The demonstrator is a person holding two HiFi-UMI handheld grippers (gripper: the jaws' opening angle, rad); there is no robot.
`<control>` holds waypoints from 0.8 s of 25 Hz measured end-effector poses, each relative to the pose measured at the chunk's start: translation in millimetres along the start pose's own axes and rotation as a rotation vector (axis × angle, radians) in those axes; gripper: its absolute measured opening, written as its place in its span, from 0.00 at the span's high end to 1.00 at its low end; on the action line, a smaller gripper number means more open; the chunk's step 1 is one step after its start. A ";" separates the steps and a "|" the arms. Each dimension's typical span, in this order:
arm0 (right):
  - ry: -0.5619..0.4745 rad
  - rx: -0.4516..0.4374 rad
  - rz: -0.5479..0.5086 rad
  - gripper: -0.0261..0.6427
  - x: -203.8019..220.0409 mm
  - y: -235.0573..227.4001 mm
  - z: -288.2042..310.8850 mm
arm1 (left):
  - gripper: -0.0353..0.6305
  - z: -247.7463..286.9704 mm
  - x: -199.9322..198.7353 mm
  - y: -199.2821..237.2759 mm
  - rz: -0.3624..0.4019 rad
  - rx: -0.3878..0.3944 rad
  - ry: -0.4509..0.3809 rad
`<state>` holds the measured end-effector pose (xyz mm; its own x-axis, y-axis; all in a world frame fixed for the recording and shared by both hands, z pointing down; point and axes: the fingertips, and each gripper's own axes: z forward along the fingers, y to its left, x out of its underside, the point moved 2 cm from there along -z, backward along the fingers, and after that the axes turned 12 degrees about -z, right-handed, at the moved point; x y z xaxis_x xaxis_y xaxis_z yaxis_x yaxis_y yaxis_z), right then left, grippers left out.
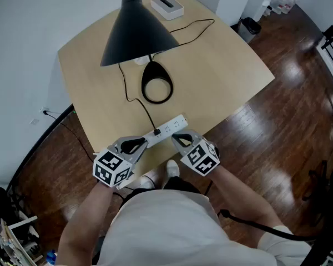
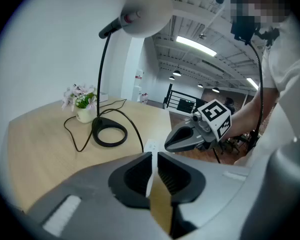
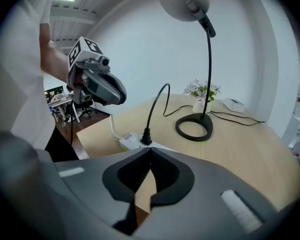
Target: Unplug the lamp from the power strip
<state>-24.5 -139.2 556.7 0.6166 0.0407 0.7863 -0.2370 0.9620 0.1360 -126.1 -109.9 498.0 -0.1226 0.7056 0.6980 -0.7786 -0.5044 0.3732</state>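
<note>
A black desk lamp [image 1: 137,29] with a ring base [image 1: 156,83] stands on the light wood table [image 1: 222,65]. Its black cord runs to a plug [image 1: 156,132] that sits in the white power strip [image 1: 167,128] near the table's front edge. My left gripper [image 1: 144,143] hovers just left of the strip, shut and holding nothing. My right gripper [image 1: 176,138] is shut at the strip's right end, also holding nothing. In the right gripper view the plug [image 3: 146,135] stands upright in the strip [image 3: 130,140], just beyond my jaw tips [image 3: 150,151]. In the left gripper view my left gripper [image 2: 154,156] points at the strip [image 2: 152,145].
A white tissue box [image 1: 167,6] lies at the table's far edge, with a small pot of flowers [image 3: 202,93] behind the lamp base. A second black cable [image 1: 200,26] crosses the table's back. A dark bin [image 1: 248,27] stands on the wood floor beyond the table.
</note>
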 end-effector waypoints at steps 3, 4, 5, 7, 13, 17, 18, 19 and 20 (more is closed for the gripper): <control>0.011 0.003 0.003 0.95 4.1 -17.3 18.8 | 0.83 27.9 2.1 14.7 0.008 -0.018 0.054; 0.015 0.004 0.001 0.95 4.9 -21.7 23.8 | 0.82 36.7 2.2 18.4 0.010 -0.021 0.069; 0.020 0.003 0.000 0.95 5.7 -24.6 28.5 | 0.82 44.7 2.4 21.2 0.016 -0.023 0.084; 0.031 -0.003 -0.001 0.95 7.6 -25.9 37.2 | 0.79 58.1 4.2 24.8 0.033 -0.020 0.121; 0.051 -0.024 -0.009 0.95 13.2 -24.1 49.2 | 0.77 85.0 13.1 32.2 0.107 -0.021 0.211; 0.042 -0.030 0.004 0.95 10.6 -23.8 49.6 | 0.85 90.2 12.7 31.9 0.127 -0.004 0.218; 0.041 -0.030 0.008 0.95 10.5 -23.9 49.4 | 0.86 90.7 12.6 31.1 0.135 -0.001 0.219; 0.042 -0.029 0.009 0.95 10.9 -23.6 49.3 | 0.86 90.9 12.9 30.3 0.146 0.001 0.222; 0.046 -0.029 0.009 0.95 11.6 -23.3 49.3 | 0.86 90.9 13.5 29.8 0.158 0.002 0.227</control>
<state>-48.8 -174.5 592.4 0.6481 0.0613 0.7591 -0.2212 0.9690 0.1105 -95.1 -160.7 574.1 -0.3769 0.7115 0.5931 -0.7378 -0.6177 0.2722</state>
